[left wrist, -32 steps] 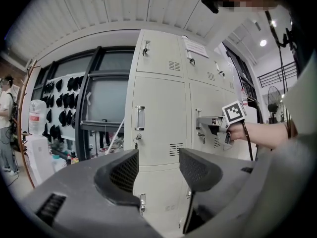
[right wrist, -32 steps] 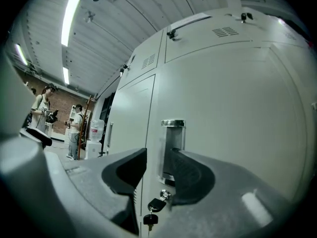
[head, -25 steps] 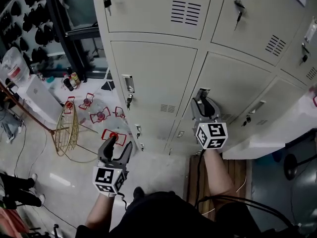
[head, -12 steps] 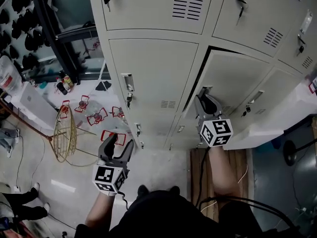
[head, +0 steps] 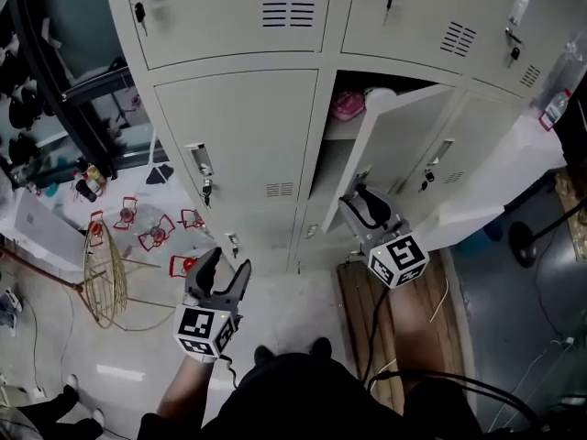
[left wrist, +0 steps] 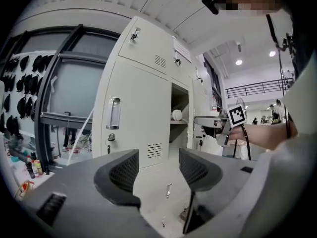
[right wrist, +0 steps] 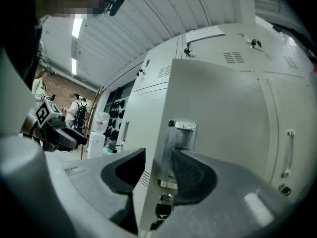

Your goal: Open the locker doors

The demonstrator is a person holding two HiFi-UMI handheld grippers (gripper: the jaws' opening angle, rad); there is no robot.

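Middle-row locker door [head: 394, 145] is partly swung out and the shelf inside is showing. The other doors I can see look shut, so my guess is one down and several to go.

Doing this step well: I'd keep the door's free edge between the right fingers and push it round its hinge arc rather than pull straight back. I'd go slow near the end so it doesn't bounce. I'd stay clear of the key [right wrist: 161, 209] hanging under the handle plate [right wrist: 181, 133], since it could snag.

Right gripper [right wrist: 157, 158]: the fingers [right wrist: 190, 175] have just been opening and now stand wide, straddling that door edge. One finger lies against or just beside the handle plate and the other stands off the inner face. It reads as loose, not clamped.

Left gripper [left wrist: 158, 157]: the fingers [left wrist: 124, 172] are wide apart with nothing between them. It is held low, well apart from the lockers, and faces the shut door to the left [left wrist: 136, 108] with its handle [left wrist: 113, 113]. That one is likely next, and I'd hook the handle recess squarely.
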